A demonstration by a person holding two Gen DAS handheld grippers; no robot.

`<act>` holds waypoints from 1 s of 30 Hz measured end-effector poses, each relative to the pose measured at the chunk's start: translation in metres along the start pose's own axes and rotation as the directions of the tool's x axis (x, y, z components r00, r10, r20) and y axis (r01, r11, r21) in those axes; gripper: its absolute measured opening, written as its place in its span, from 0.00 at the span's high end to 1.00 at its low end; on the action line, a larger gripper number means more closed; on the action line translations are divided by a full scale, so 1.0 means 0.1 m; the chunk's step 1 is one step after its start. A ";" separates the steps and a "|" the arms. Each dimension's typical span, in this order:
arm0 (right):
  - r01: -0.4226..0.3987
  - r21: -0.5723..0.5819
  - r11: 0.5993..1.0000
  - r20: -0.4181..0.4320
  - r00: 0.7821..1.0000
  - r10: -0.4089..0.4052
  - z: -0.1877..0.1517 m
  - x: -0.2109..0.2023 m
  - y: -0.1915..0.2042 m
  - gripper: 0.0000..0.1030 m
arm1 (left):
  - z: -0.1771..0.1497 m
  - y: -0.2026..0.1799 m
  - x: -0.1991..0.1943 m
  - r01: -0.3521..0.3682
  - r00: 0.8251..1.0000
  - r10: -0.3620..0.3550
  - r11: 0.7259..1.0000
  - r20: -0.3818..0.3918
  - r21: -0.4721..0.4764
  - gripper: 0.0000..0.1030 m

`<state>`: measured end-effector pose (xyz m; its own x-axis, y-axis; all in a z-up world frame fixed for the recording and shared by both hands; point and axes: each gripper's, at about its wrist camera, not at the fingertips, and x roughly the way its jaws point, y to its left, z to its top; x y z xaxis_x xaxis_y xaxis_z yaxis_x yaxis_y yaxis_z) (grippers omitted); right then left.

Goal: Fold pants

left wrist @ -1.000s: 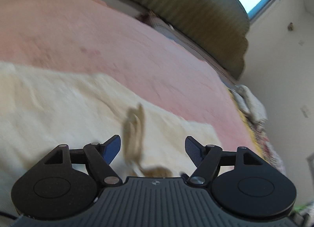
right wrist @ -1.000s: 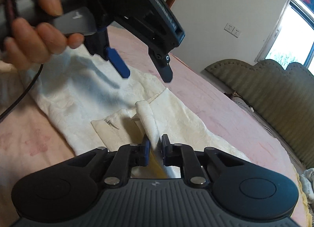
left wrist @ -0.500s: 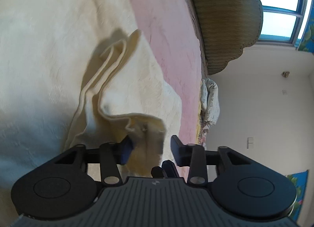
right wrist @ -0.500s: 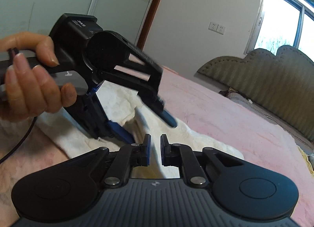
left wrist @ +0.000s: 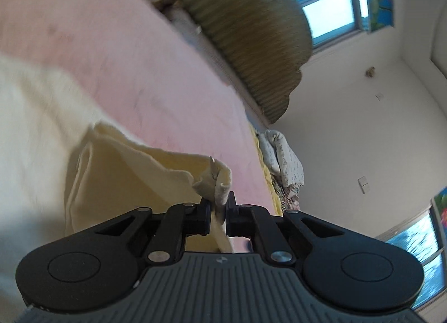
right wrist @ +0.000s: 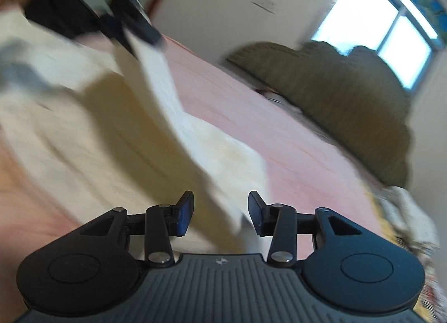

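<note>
Cream pants [left wrist: 42, 127] lie spread on a pink bed. My left gripper [left wrist: 218, 208] is shut on a bunched corner of the pants [left wrist: 215, 183] and holds that edge lifted off the bed. In the blurred right wrist view the left gripper [right wrist: 139, 30] appears at the top left with a strip of the pants [right wrist: 156, 77] hanging from it. My right gripper [right wrist: 220, 211] has its jaws opening; pants cloth [right wrist: 212, 172] lies in front of and below the gap, and the pads do not press on it.
The pink bedspread [left wrist: 134, 52] stretches to an olive scalloped headboard [left wrist: 251, 32] under a window [left wrist: 329, 10]. A crumpled patterned quilt [left wrist: 282, 155] lies at the bed's far side. White walls stand beyond.
My left gripper swung in over the raised corner, closed on it and lifted it. My right gripper, shut on that corner before, has let go and spread its jaws.
</note>
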<state>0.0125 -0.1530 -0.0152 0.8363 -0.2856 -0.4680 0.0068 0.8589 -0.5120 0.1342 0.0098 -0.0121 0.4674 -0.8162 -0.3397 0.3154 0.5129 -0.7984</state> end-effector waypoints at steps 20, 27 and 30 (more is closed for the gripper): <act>-0.030 -0.323 0.946 -0.085 0.996 0.003 -0.08 -0.47 0.19 0.40 | -0.57 0.46 0.08 -0.219 0.961 0.240 0.964 -0.138 0.149 0.91; 0.137 -0.222 0.965 -0.037 0.988 -0.149 -0.06 -0.26 -0.11 0.00 | -0.60 0.36 0.09 -0.162 0.971 0.188 0.972 -0.149 0.170 0.87; 0.195 -0.319 0.927 -0.056 0.973 -0.224 -0.21 0.01 0.02 0.00 | -0.66 0.31 0.14 -0.184 0.962 0.224 0.955 -0.158 0.231 0.87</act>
<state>0.0018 -0.1607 -0.0312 0.7816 -0.4941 -0.3806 -0.0050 0.6053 -0.7960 0.0958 -0.0035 -0.0747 0.3900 -0.7123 -0.5836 0.4063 0.7018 -0.5851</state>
